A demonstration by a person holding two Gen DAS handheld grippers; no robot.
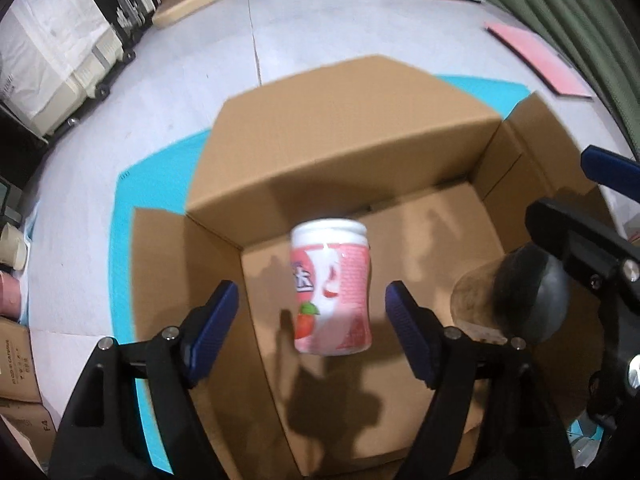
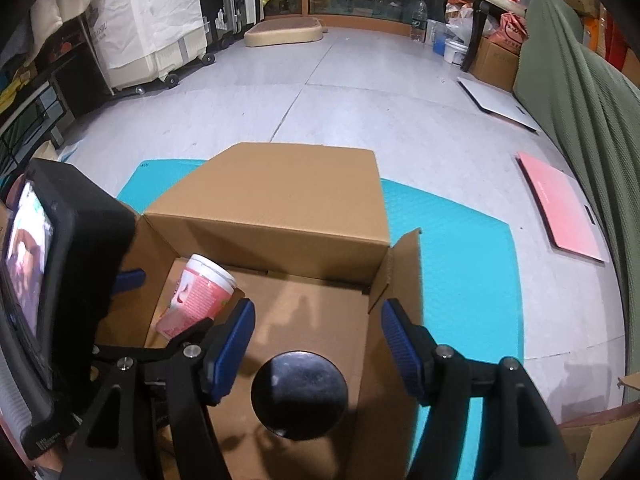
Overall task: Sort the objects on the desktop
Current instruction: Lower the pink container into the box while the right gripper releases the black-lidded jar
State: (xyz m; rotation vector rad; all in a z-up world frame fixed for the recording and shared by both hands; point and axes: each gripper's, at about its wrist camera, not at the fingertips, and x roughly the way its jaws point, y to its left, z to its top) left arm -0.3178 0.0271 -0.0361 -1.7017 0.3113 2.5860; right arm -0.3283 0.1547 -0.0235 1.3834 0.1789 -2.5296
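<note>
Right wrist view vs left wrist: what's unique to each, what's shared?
Only the right wrist view: the far glass wall, a water bottle on the floor, and a lit screen mounted on the left gripper's body.

Only the left wrist view: the right gripper's dark-capped jar seen side-on, and cardboard boxes stacked at the left edge.

Both: the open cardboard box on the teal mat, the pink bottle, the pink board.

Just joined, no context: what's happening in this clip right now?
A person with two handheld grippers is sorting items into an open cardboard box on a teal mat. The left gripper is open, and a blurred pink-and-white bottle sits free between its fingers over the box. The right gripper is open around a black-lidded jar, pads clear of it.
</note>
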